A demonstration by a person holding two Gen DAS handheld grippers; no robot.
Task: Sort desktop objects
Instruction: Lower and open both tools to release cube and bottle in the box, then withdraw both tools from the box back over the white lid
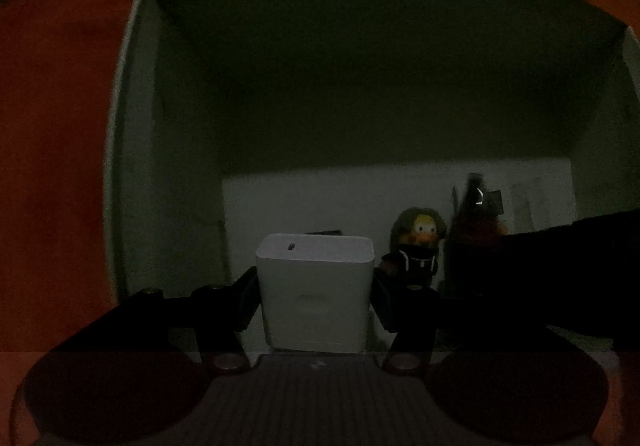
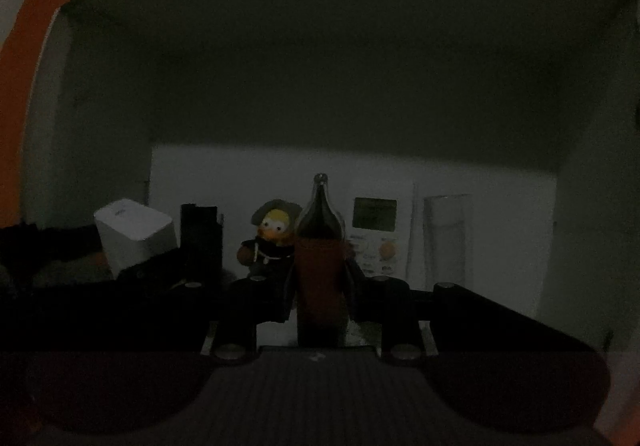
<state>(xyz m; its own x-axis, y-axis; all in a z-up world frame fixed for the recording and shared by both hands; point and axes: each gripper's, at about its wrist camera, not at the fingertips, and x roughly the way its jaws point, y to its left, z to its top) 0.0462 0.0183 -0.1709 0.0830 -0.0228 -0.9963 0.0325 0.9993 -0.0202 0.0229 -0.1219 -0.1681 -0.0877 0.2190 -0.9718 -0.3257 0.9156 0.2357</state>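
- Fingers of the left gripper [image 1: 316, 286] pinch one white charger block [image 1: 314, 290] by its two side faces, inside a pale storage box [image 1: 168, 126] standing on an orange surface [image 1: 52, 126].
- Fingers of the right gripper [image 2: 320, 286] pinch one dark bottle with a red label [image 2: 320, 254] around its body, in the same box.
- Contents already on the box floor: one small plush figure [image 2: 272, 234], one remote control [image 2: 376, 234], one black rectangular item [image 2: 201, 238], and one pale flat item [image 2: 446, 234] that is too dim to identify.
- Risk: both grippers work close together, so the fingers or loads may collide.
- Risk: the bottle hangs just beside the plush figure and remote control; releasing it there may knock them or tip it.
- Risk: poor light hides free floor space.
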